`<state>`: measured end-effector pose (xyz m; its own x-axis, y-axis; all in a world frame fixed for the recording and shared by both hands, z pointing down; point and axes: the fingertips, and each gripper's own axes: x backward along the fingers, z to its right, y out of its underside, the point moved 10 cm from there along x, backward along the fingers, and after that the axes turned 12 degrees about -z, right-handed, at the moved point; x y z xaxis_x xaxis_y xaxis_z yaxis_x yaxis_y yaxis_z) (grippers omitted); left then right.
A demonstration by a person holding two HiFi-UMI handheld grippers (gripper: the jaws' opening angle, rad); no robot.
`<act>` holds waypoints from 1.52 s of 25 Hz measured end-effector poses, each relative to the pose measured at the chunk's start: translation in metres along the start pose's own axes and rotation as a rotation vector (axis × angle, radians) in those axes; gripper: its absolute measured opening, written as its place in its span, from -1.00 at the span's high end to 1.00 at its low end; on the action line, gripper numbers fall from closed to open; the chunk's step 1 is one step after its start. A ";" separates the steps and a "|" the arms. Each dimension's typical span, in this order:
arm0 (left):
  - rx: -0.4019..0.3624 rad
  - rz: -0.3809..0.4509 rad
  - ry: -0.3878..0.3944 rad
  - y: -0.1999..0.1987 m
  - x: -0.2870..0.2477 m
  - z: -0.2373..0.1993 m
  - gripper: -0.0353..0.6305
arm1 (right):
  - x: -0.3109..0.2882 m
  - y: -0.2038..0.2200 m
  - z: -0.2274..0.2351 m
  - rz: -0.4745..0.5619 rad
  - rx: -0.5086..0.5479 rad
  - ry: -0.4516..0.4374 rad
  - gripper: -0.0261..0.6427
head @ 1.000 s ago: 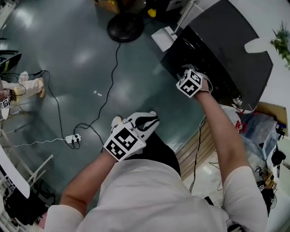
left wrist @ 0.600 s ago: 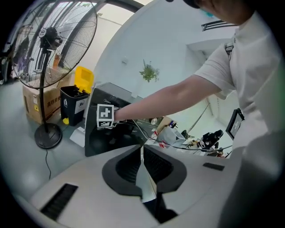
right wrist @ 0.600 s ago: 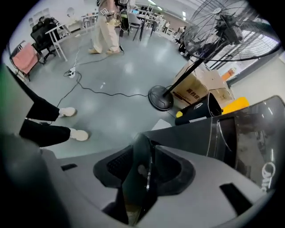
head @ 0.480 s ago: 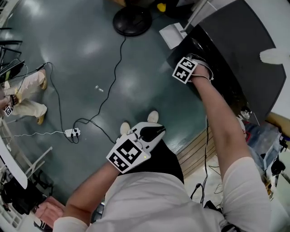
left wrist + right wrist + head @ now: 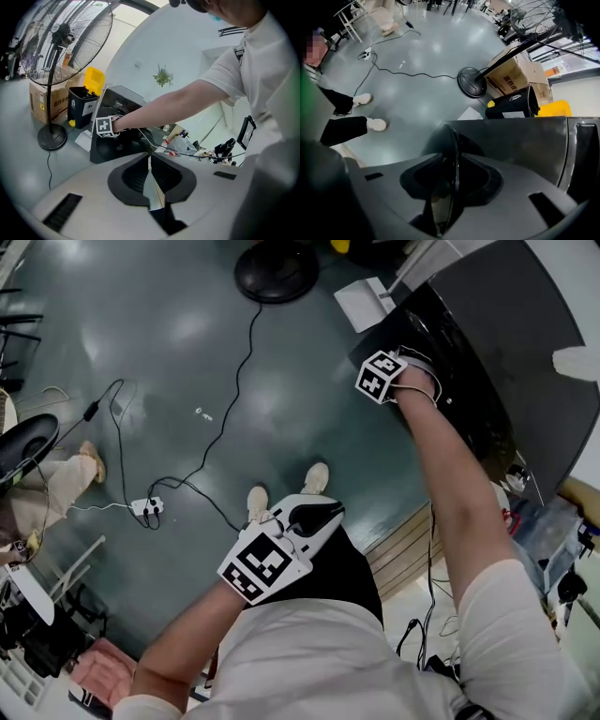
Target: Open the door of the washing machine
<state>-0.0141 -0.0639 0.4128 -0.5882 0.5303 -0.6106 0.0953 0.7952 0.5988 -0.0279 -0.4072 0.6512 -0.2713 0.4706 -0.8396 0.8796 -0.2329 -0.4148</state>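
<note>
The dark grey washing machine (image 5: 511, 352) stands at the upper right of the head view. My right gripper (image 5: 417, 382) reaches down to its front. In the right gripper view the round door's thin rim (image 5: 451, 140) runs between the two pads of the right gripper (image 5: 449, 187). Those jaws are closing and grip the rim. The door stands slightly off the machine's front (image 5: 520, 140). My left gripper (image 5: 317, 516) hangs near my body above the floor, shut with nothing in it (image 5: 151, 183). It looks toward the machine (image 5: 112, 143).
A standing fan's round base (image 5: 276, 268) and a white sheet (image 5: 364, 304) lie on the floor beside the machine. A black cable (image 5: 225, 423) runs to a power strip (image 5: 147, 507). A cardboard box (image 5: 508, 75) and black bin (image 5: 513, 107) stand behind. My shoes (image 5: 316, 478) are below.
My right gripper has dropped lower along the machine's front and tilted further down onto the door's rim. The left gripper has sunk slightly by my body.
</note>
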 end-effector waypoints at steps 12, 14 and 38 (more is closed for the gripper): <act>-0.002 0.001 -0.003 0.011 0.008 0.004 0.82 | 0.010 -0.003 -0.012 0.036 0.011 -0.049 0.59; -0.002 0.000 -0.003 0.014 0.011 0.004 0.82 | 0.012 -0.004 -0.019 0.043 0.023 -0.051 0.59; -0.038 -0.024 0.007 0.069 0.059 0.013 0.82 | 0.052 -0.018 -0.116 0.040 0.167 -0.063 0.63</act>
<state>-0.0316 0.0265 0.4111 -0.5955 0.5086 -0.6218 0.0503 0.7961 0.6031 -0.0128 -0.2800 0.6558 -0.2659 0.4053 -0.8746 0.8145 -0.3908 -0.4287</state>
